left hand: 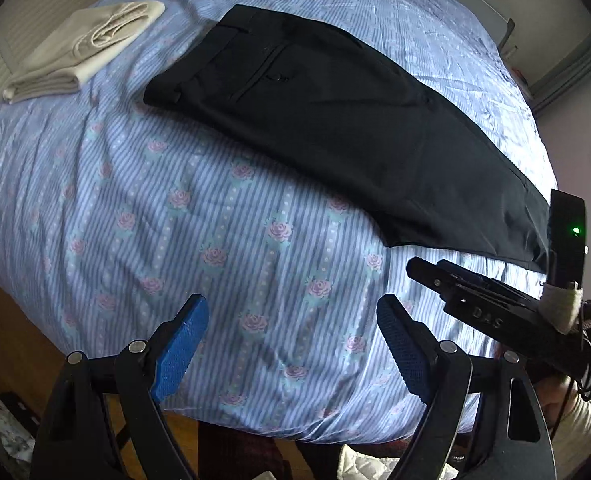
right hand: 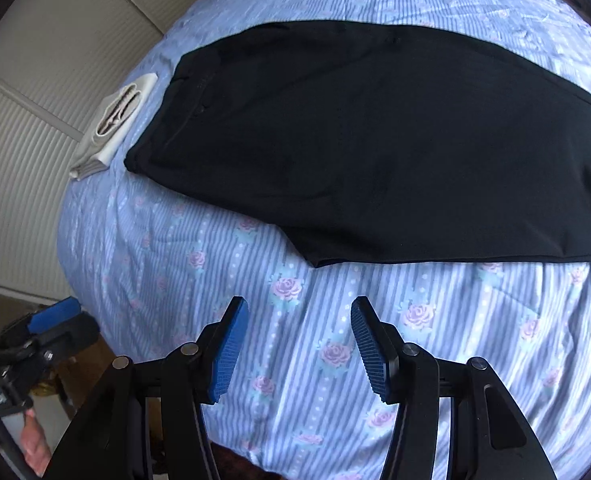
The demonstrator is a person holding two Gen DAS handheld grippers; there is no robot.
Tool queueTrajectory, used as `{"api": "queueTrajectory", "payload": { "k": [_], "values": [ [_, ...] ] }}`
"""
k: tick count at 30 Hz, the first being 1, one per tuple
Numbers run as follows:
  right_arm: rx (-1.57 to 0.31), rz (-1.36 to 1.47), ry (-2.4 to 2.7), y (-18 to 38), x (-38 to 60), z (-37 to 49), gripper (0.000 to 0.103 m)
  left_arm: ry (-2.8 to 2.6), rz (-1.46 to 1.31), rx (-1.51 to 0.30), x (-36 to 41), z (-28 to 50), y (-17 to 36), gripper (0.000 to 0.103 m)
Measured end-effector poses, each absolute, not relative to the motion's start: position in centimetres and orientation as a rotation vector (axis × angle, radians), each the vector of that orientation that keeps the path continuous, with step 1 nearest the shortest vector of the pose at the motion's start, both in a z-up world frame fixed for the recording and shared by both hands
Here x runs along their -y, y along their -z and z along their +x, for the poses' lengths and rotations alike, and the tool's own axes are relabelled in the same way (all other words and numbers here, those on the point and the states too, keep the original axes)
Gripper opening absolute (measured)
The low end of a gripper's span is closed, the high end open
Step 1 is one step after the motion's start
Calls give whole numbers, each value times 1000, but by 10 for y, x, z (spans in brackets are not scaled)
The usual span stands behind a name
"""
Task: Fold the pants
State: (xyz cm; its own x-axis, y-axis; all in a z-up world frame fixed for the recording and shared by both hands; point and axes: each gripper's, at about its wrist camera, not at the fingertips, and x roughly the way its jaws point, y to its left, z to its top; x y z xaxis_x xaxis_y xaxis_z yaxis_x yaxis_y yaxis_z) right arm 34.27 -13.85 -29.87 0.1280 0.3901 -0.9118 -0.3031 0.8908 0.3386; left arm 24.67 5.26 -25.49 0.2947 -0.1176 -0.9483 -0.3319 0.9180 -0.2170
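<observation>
Hovering splayed above pants [right hand: 375, 152]

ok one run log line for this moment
black pants flat on bed, untouched | left gripper open | right gripper open | cream folded garment beside waistband

The black pants [right hand: 375, 152] run off the right edge of the right wrist view — leg ends unseen there. In the left wrist view the right gripper [left hand: 491, 304] covers their lower end. The folded beige garment [right hand: 115, 120] is too small to identify — pants or towel, unclear.
</observation>
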Motion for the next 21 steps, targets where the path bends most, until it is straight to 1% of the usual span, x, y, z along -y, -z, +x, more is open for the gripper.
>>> {"api": "queueTrajectory", "payload": {
  "k": [3, 7, 9, 11, 14, 17, 21],
  "values": [
    [-1384, 63, -504, 321, 135, 352, 55, -194, -453, -1266, -50, 240, 257, 86],
    [-1392, -2, -542, 336, 124, 360, 55, -256, -517, -1267, -50, 229, 263, 86],
    [-1369, -49, -558, 336, 120, 363, 55, -284, -538, -1272, -51, 224, 266, 86],
    [-1355, -38, -579, 328, 120, 366, 55, -307, -551, -1273, -52, 219, 266, 86],
    [-1266, -92, -620, 313, 117, 369, 55, -333, -564, -1273, -51, 212, 265, 86],
    [-1253, -82, -659, 307, 116, 374, 55, -356, -559, -1271, -48, 208, 262, 86],
    [-1298, -111, -679, 332, 109, 380, 55, -368, -553, -1263, -44, 205, 259, 86]
  ]
}}
